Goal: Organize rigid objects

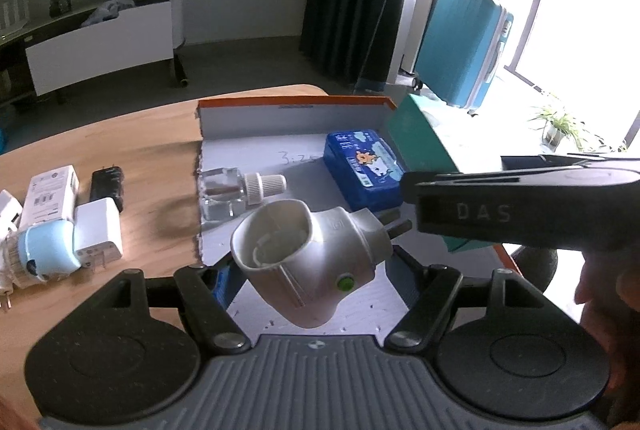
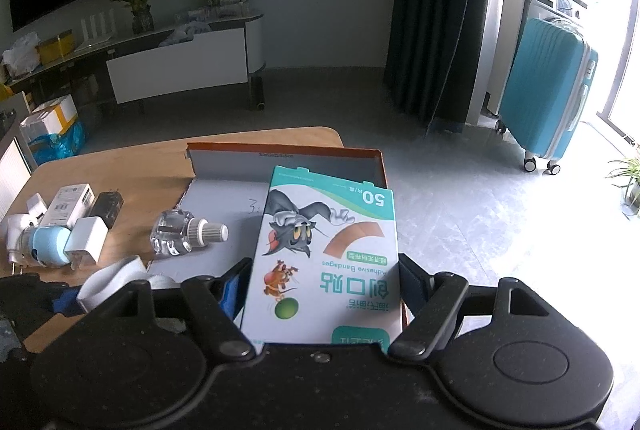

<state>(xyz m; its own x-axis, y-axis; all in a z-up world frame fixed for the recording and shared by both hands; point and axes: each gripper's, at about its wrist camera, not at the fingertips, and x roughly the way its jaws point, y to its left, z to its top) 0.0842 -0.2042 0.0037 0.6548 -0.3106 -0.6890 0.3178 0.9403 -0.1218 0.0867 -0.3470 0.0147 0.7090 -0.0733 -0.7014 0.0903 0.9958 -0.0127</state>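
Nearest in the left wrist view, the left hand-held gripper [image 1: 316, 270] is closed on a white plug-in vaporizer [image 1: 308, 262], held tilted with its open socket toward the camera and its prongs pointing away, above the near end of the tray; likely angled so it can be laid flat inside. In the right wrist view the right hand-held gripper [image 2: 320, 294] is closed on a box of adhesive bandages [image 2: 326, 258], pinched by its long edges and held over the right side of the same tray, probably so it can go in alongside the rest. Just beyond, the shallow cardboard tray [image 1: 296, 108] with orange rim sits on the wooden desk [image 1: 152, 166]. Inside it lie a clear refill bottle [image 1: 236, 192] on its side at the left edge and a blue tin [image 1: 362, 166] toward the far right. On the desk left of the tray, well apart from it, waits a cluster still unsorted: a blue-capped vaporizer [image 1: 48, 248], a white charger [image 1: 98, 230], a white box [image 1: 50, 196] and a black adapter [image 1: 106, 184]. Far back, a teal suitcase [image 2: 548, 86] stands by the window.
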